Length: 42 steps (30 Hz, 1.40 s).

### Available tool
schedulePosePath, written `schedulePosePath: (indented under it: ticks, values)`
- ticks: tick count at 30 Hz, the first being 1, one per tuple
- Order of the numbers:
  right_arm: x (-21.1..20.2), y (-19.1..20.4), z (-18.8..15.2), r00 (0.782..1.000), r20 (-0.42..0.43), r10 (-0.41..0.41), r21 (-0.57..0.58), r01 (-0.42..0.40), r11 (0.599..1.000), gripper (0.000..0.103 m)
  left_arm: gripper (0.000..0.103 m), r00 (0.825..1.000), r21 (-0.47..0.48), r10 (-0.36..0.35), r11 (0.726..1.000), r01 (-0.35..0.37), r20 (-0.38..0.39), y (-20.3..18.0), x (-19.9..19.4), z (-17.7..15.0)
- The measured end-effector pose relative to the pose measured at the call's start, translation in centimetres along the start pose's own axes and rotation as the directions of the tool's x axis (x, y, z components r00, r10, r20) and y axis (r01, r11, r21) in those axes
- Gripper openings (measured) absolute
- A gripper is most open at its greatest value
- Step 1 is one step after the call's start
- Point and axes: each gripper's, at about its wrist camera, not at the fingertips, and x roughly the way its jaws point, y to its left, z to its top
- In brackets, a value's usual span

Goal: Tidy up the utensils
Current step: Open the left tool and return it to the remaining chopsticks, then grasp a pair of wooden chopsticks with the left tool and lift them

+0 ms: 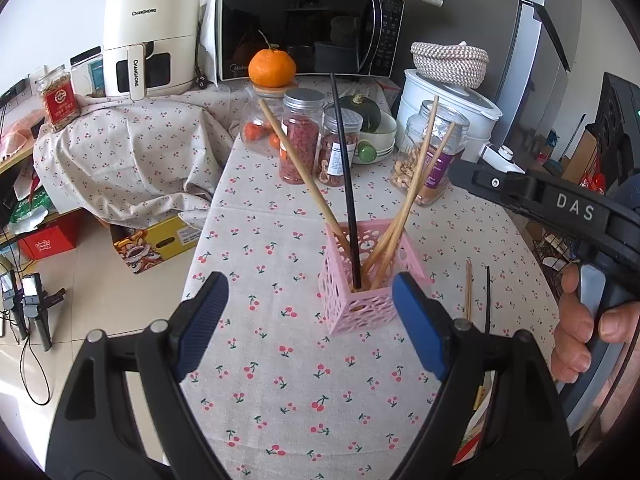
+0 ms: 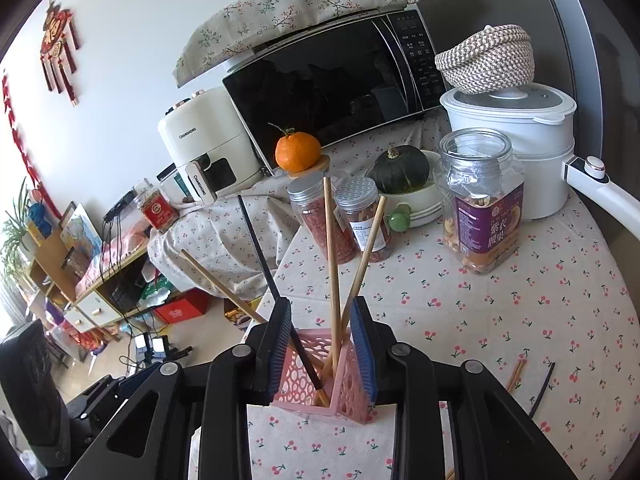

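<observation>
A pink perforated holder [image 1: 370,280] stands on the cherry-print tablecloth [image 1: 280,360]. It holds three wooden chopsticks [image 1: 404,216] and one black chopstick [image 1: 346,184]. My left gripper [image 1: 310,324] is open and empty, just in front of the holder. A wooden chopstick [image 1: 468,296] and a black chopstick [image 1: 488,300] lie on the cloth right of the holder. In the right wrist view my right gripper [image 2: 322,344] hovers above the holder [image 2: 324,380], its jaws apart and holding nothing. The black chopstick [image 2: 264,264] leans by its left finger. The loose chopsticks lie at the right [image 2: 542,388].
Jars [image 1: 300,136], a nut jar [image 1: 432,156], a bowl with a squash [image 1: 372,128], a white cooker [image 1: 452,108], a microwave [image 1: 304,24] and an air fryer [image 1: 152,36] crowd the table's back. The table edge drops to the floor at the left [image 1: 192,280].
</observation>
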Motion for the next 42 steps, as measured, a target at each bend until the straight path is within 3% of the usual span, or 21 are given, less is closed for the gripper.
schedulePosePath:
  ticks: [6, 14, 20, 24, 28, 31, 33, 36, 38, 42]
  values:
    - [-3.2, -1.1, 0.0, 1.000, -0.002, -0.014, -0.006, 0.014, 1.000, 0.054, 0.085, 0.999, 0.014, -0.032, 0.999, 0.032, -0.034, -1.4, 0.4, -0.4]
    - [-6.9, -5.5, -1.4, 0.987, -0.048, -0.153, -0.024, 0.152, 0.988, 0.067, 0.087, 0.991, 0.069, -0.081, 0.994, 0.088, -0.103, -5.3, 1.8, -1.3]
    - [-8.1, -10.2, -3.5, 0.953, -0.147, -0.264, 0.010, 0.268, 0.963, 0.073, 0.087, 0.978, 0.119, -0.104, 0.985, 0.126, -0.179, -8.7, 3.8, -2.4]
    - [-8.3, -13.1, -5.2, 0.916, -0.223, -0.334, 0.015, 0.346, 0.938, 0.075, 0.087, 0.964, 0.152, -0.115, 0.976, 0.155, -0.241, -11.2, 5.5, -2.9]
    - [-8.1, -15.4, -6.4, 0.885, -0.300, -0.355, 0.034, 0.382, 0.924, 0.076, 0.087, 0.946, 0.153, -0.135, 0.971, 0.186, -0.293, -13.2, 7.4, -3.2]
    - [-8.0, -16.5, -7.0, 0.871, -0.331, -0.363, 0.035, 0.396, 0.917, 0.076, 0.076, 0.926, 0.113, -0.184, 0.966, 0.232, -0.330, -14.1, 9.1, -3.0]
    - [-7.9, -16.9, -7.3, 0.862, -0.344, -0.371, 0.030, 0.405, 0.914, 0.077, 0.055, 0.903, 0.064, -0.230, 0.961, 0.270, -0.362, -14.5, 10.7, -2.9]
    - [-7.6, -17.6, -7.5, 0.852, -0.370, -0.371, 0.032, 0.411, 0.911, 0.077, 0.033, 0.877, 0.009, -0.280, 0.951, 0.308, -0.391, -15.1, 13.1, -3.2]
    - [-7.3, -17.9, -7.6, 0.847, -0.383, -0.370, 0.036, 0.413, 0.910, 0.077, 0.026, 0.869, 0.013, -0.291, 0.946, 0.322, -0.400, -15.6, 14.3, -3.5]
    - [-6.9, -18.4, -7.6, 0.840, -0.400, -0.367, 0.032, 0.413, 0.910, 0.077, 0.026, 0.866, 0.045, -0.298, 0.938, 0.343, -0.402, -16.7, 14.9, -3.9]
